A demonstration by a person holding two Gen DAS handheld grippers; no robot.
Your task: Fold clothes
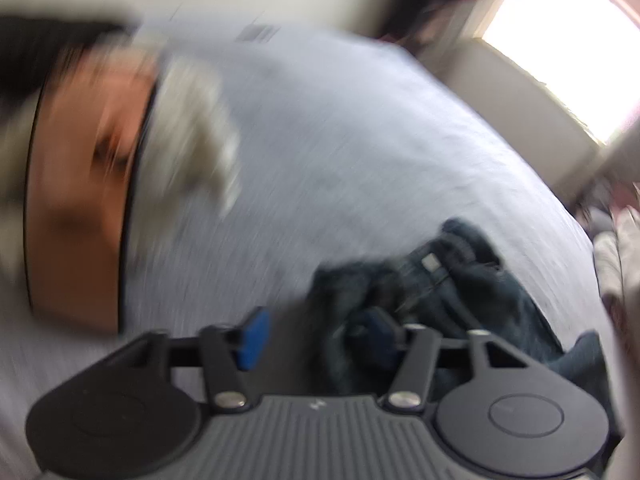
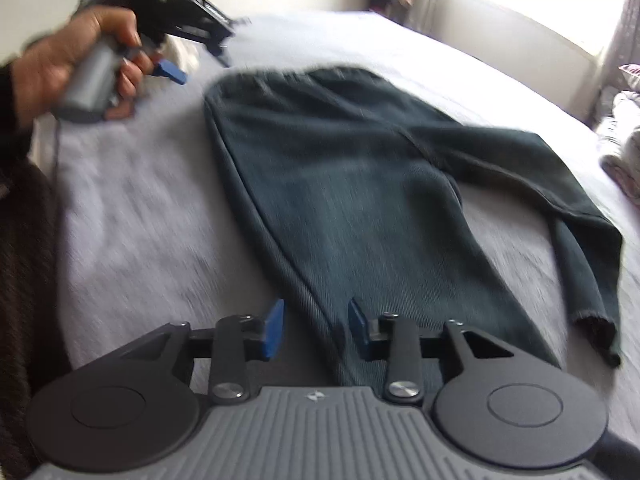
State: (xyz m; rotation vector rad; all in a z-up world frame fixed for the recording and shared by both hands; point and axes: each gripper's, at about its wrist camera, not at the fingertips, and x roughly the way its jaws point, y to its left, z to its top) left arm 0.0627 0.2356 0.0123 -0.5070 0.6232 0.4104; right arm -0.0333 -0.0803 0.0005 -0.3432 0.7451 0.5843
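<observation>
A pair of dark blue jeans lies flat on the pale bed cover; one leg bends off to the right and ends in a hem. My right gripper hovers low over the near edge of the jeans, open, with the side seam running under the gap and the blue pads clear of the cloth. In the left wrist view the jeans' bunched waist end sits by the right finger of my left gripper, which is open wide and holds nothing. A hand carries that left gripper at the upper left.
A blurred orange-brown cushion and a pale crumpled cloth lie at the left of the bed. Other clothes are heaped at the right edge. A bright window lies beyond the bed. Dark fabric fills the near left.
</observation>
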